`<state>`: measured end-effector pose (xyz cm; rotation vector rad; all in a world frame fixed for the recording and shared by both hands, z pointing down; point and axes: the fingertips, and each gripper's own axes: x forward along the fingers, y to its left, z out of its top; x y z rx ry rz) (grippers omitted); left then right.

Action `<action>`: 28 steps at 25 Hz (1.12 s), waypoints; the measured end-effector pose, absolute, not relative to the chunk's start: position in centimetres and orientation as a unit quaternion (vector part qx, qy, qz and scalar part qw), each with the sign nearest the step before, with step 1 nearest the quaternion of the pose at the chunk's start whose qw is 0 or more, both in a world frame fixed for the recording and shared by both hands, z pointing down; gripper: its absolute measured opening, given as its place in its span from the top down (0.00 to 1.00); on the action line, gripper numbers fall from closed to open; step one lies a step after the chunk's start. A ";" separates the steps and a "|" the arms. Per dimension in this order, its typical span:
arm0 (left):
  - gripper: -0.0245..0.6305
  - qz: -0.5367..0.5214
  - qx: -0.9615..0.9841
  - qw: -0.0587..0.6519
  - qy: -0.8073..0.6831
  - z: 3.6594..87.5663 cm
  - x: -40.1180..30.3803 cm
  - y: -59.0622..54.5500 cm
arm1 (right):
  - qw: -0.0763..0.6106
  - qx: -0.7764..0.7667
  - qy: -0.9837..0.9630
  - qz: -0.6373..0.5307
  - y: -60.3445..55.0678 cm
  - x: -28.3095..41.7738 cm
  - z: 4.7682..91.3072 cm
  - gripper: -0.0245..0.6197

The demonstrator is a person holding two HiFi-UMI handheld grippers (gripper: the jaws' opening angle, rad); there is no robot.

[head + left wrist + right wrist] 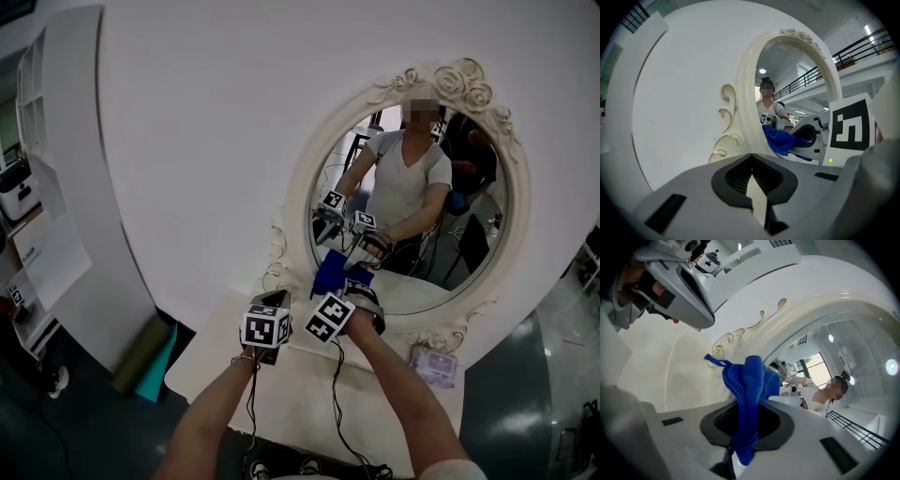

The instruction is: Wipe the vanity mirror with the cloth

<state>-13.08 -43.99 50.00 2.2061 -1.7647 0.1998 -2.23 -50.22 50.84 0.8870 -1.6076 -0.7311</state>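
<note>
white wall (206,141), vanity mirror (514,202), cloth (746,390) in right claw (744,425)

Packet (433,365), perhaps wipes, on tabletop (291,389)

One mirror (317,165); one blue cloth (332,275); one packet (433,364); two grippers, left gripper (276,300) and right gripper (353,287).
</note>
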 end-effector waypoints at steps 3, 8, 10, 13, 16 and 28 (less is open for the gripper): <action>0.95 0.062 0.774 0.148 -0.613 48.4 -12.4 -44.3 | 0.546 0.368 -0.688 -0.305 -49.9 -1.6 49.3 0.86; 0.95 0.050 0.788 0.108 -0.604 42.9 -10.3 -45.5 | 0.519 0.383 -0.696 -0.316 -49.5 0.5 42.7 0.86; 0.95 0.036 0.797 0.089 -0.596 39.7 -9.2 -45.9 | 0.512 0.392 -0.692 -0.326 -49.5 1.5 38.9 0.86; 0.95 0.011 0.809 0.064 -0.584 34.5 -7.5 -46.6 | 0.502 0.409 -0.678 -0.348 -49.6 3.1 32.6 0.86; 0.95 0.012 0.813 0.029 -0.581 29.6 -6.3 -47.1 | 0.490 0.431 -0.654 -0.383 -49.3 4.2 25.9 0.86; 0.95 -0.021 0.825 -0.098 -0.556 9.6 -1.0 -49.0 | 0.439 0.529 -0.561 -0.461 -49.1 8.7 6.5 0.86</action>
